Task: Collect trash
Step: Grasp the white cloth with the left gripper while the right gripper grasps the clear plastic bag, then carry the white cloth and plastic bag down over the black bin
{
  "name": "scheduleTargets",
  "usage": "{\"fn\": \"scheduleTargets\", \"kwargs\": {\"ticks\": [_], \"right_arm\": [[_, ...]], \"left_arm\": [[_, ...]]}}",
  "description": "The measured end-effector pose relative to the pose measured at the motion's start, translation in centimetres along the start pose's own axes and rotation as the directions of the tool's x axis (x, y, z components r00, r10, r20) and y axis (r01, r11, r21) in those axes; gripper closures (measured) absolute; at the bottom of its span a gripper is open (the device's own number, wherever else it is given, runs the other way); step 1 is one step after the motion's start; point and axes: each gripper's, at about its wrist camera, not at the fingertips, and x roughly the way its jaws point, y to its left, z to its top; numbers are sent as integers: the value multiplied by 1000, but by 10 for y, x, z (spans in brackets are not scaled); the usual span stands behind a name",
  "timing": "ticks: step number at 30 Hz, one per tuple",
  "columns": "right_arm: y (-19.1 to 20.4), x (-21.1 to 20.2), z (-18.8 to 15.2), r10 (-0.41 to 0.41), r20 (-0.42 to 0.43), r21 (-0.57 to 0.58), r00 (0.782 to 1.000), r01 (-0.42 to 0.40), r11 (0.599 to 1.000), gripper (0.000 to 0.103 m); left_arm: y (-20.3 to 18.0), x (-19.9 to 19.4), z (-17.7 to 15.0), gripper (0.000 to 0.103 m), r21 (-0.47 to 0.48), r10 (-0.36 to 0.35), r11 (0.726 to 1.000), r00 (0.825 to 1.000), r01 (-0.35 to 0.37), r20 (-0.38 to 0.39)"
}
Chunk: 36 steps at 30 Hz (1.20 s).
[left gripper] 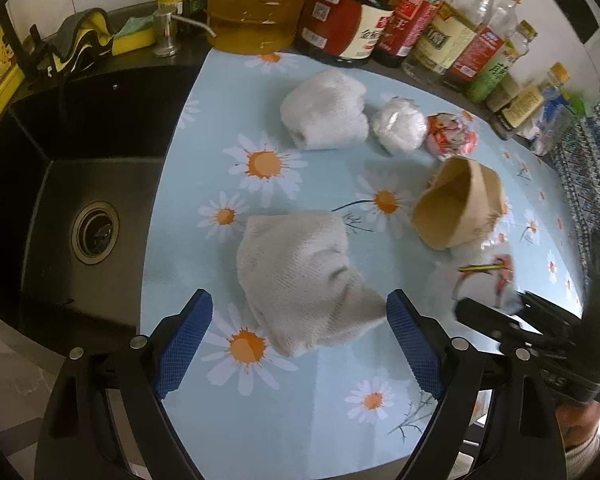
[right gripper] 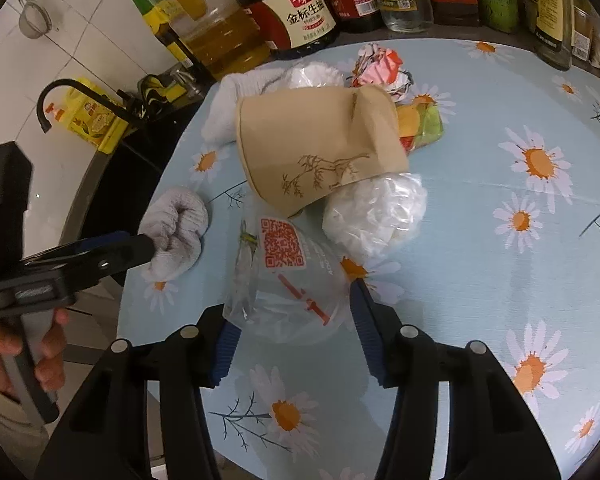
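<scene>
left gripper (left gripper: 299, 320) jaws spread wide, blue pads either side of a crumpled grey-white cloth (left gripper: 306, 276) lying on the daisy tablecloth (left gripper: 260, 420); cloth sits between the fingertips, right pad looks to touch its corner, left pad apart from it, not clamped. ahead of this gripper, further up the table, a rolled white towel (left gripper: 324, 110), just right of it a balled clear plastic wrap (left gripper: 399, 125), then a crumpled red-white wrapper (left gripper: 452, 134). ahead-right a squashed brown paper cup (left gripper: 458, 208) on its side, mouth facing the gripper. black sink (left gripper: 80, 184) with drain off to the left, row of sauce and oil bottles (left gripper: 348, 16) along the far edge. right gripper (right gripper: 292, 322) jaws also wide, a clear plastic bag with a red QR print (right gripper: 288, 276) lying between the fingertips, both pads look close to or touching it, cannot tell if gripped, fingers not closed down. straight ahead of the right gripper the paper cup (right gripper: 320, 144), bamboo drawing on its side, white plastic wad (right gripper: 374, 212) just ahead-right, touching the cup. left gripper tip visible at the left in the right wrist view, at the cloth (right gripper: 178, 234)
</scene>
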Motion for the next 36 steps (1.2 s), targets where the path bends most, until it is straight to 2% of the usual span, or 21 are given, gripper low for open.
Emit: {"fn": "scheduleTargets", "kwargs": {"ticks": [11,14,16,22,30,36], "right_arm": [[-16,-17,-9,3,33,11,999,-3,1000,50],[-19,-21,-11,-8,44,15,999,7,1000,50],[-22,-23,-12,-9,43,27,999,7,1000,50],[-26,-27,-17,-22,44,38,999,20,999,50],[-20,-37,-26,-48,54,24,997,47,999,50],[-7,-47,-38,-57,69,15,996,56,998,50]], "left_arm": [[-12,17,12,18,29,22,999,999,-21,-33],[-15,25,13,28,40,26,999,998,-24,-56],[-15,29,11,42,46,38,998,997,-35,-62],[-14,22,8,57,51,26,998,999,-24,-30],[-17,8,-8,65,59,-13,998,1000,13,10],[-19,-6,-24,66,74,-48,996,998,45,37]]}}
